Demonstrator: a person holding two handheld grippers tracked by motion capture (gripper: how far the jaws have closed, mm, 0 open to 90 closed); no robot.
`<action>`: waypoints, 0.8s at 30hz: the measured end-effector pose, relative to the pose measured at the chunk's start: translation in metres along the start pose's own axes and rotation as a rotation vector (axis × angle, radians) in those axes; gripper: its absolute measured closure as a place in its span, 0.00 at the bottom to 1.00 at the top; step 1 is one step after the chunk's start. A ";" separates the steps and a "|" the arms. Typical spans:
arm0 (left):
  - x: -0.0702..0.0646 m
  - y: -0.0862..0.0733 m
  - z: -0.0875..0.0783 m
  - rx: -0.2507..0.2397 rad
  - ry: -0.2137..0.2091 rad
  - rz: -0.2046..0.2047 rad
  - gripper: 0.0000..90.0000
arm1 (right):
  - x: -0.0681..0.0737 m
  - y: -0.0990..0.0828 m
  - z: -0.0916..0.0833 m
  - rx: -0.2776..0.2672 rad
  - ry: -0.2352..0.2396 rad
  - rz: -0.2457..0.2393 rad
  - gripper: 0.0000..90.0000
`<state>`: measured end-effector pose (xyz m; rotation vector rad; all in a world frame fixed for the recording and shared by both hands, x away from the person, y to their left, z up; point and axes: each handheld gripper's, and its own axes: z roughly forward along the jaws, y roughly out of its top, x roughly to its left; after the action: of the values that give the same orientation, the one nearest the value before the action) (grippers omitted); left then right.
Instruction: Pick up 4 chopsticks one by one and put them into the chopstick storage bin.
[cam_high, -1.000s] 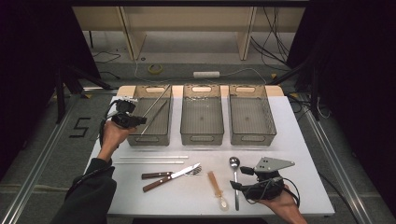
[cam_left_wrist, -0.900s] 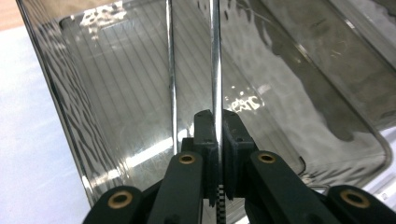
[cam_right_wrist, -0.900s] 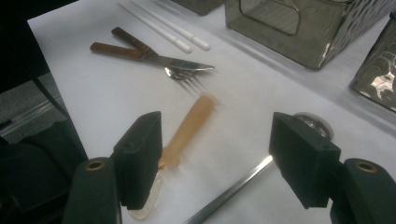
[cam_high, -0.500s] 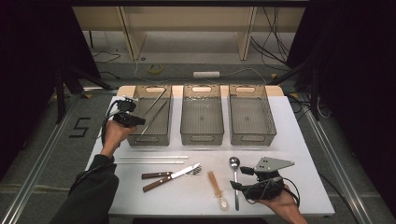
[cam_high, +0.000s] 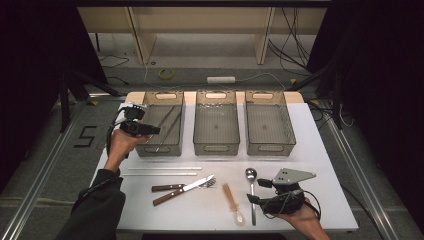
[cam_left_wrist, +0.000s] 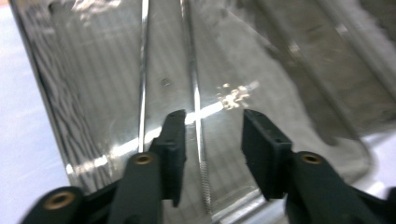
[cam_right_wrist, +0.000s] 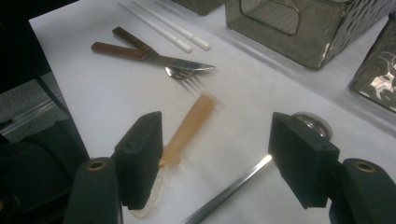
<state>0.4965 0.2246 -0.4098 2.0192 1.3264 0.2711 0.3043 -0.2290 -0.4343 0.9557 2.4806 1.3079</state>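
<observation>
Two metal chopsticks (cam_left_wrist: 196, 140) lie slanted inside the leftmost of three clear plastic bins (cam_high: 160, 147) along the far edge of the white counter (cam_high: 320, 150). The left tool (cam_high: 150, 130) hovers over that bin's near left corner, its jaws having just been opening; in the left gripper view one thin rod runs up between the spread black pads (cam_left_wrist: 175, 144) without being pressed, and the second rod lies just outside the left pad.

The middle bin (cam_high: 216, 148) and the right bin (cam_high: 270, 148) stand beside it.

Near the counter's near right corner, the right tool (cam_high: 256, 191) rests low in a hand, jaws spread wide and pinching nothing (in the right gripper view, a spoon's steel handle crosses the gap beneath them). That steel spoon (cam_high: 251, 192) lies just left of the tool, with a pale amber plastic spoon (cam_high: 233, 202) beside it. Farther left, a wooden-handled knife (cam_high: 182, 190) and a wooden-handled fork (cam_high: 175, 186) cross each other. A pair of white chopsticks (cam_high: 161, 171) lies parallel to the near edge, between the cutlery and the bins.
</observation>
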 end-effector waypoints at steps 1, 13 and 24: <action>-0.003 -0.001 -0.003 -0.010 -0.012 0.012 0.57 | 0.000 0.000 0.000 0.002 -0.002 -0.002 0.40; -0.037 -0.015 -0.029 0.023 -0.093 0.215 0.38 | -0.002 -0.001 -0.005 -0.034 -0.018 0.014 0.39; -0.061 -0.024 -0.034 0.108 -0.126 0.389 0.34 | -0.002 -0.001 -0.004 -0.034 -0.016 0.014 0.37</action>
<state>0.4334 0.1917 -0.3885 2.3383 0.8812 0.2455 0.3035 -0.2334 -0.4329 0.9738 2.4367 1.3368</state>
